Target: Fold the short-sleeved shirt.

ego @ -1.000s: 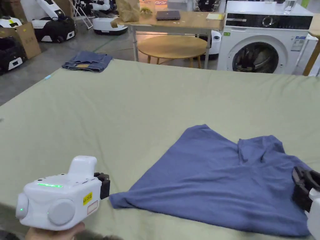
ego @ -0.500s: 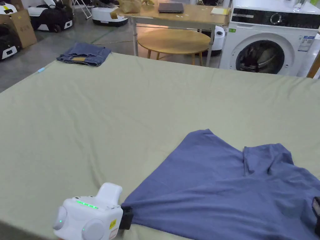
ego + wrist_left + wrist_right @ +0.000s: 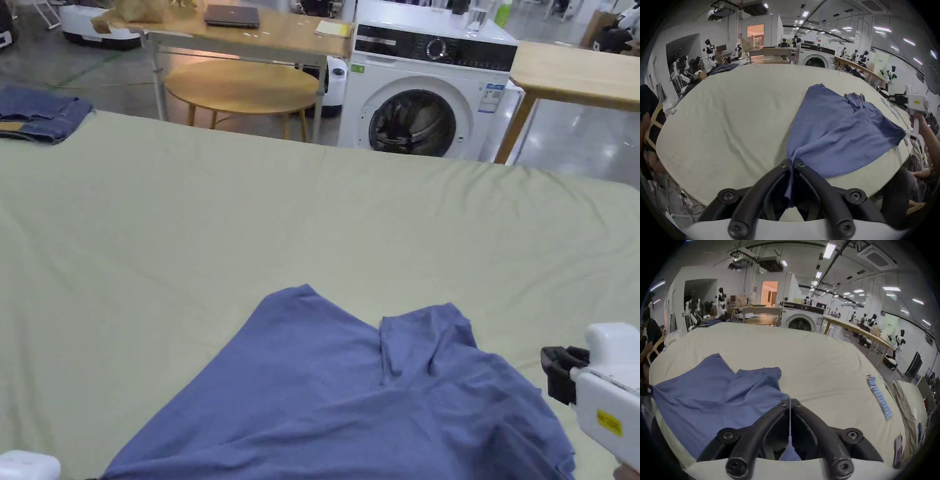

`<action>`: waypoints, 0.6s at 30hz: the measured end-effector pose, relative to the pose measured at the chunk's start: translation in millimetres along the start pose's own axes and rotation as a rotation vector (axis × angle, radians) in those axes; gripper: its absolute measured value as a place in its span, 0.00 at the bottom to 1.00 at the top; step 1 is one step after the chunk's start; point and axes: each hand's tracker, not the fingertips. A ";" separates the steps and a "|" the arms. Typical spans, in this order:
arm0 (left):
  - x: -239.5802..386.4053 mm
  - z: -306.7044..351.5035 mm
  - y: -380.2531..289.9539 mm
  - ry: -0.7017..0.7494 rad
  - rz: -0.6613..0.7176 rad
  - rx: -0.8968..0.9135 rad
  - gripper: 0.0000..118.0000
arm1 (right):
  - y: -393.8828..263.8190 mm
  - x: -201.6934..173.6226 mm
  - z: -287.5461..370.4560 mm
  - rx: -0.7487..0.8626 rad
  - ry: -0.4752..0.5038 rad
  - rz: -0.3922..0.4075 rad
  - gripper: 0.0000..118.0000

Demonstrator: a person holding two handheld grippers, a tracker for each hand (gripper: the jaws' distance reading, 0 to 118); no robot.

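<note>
Left gripper view: gripper (image 3: 791, 164) pinches rumpled blue shirt (image 3: 839, 129) corner.

Head view: high, angled down across bed (image 3: 187, 206) toward washer (image 3: 425, 100) and tables beyond; shirt (image 3: 350, 400) at bottom edge.
Left gripper view: low at near bed edge, fisheye, faces same way; own jaws close at bottom, shirt (image 3: 843, 129) right of centre.
Right gripper view: low, near edge, further right; shirt (image 3: 713, 394) left.
All three share shirt, bed, washer.
</note>
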 end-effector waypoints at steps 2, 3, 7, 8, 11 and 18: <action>1.7 -4.4 0.2 0.011 0.004 -0.008 0.00 | 10.9 17.2 -38.4 -0.087 0.131 -0.051 0.97; 1.5 -5.7 1.7 0.013 0.007 -0.013 0.00 | 14.1 21.3 -58.8 -0.172 0.150 -0.064 0.98; 2.3 -12.0 4.2 0.027 0.019 -0.031 0.00 | -5.9 15.1 -100.5 -0.206 0.145 0.029 0.98; 2.6 -13.3 4.6 0.032 0.022 -0.035 0.00 | -12.3 12.5 -108.6 -0.225 0.154 0.055 0.98; 2.9 -16.6 5.7 0.039 0.025 -0.044 0.00 | -6.5 8.3 -127.9 -0.315 0.187 0.039 0.97; 1.2 -16.7 7.0 0.035 0.038 -0.042 0.00 | 7.2 -7.1 -77.6 -0.158 0.250 0.044 0.06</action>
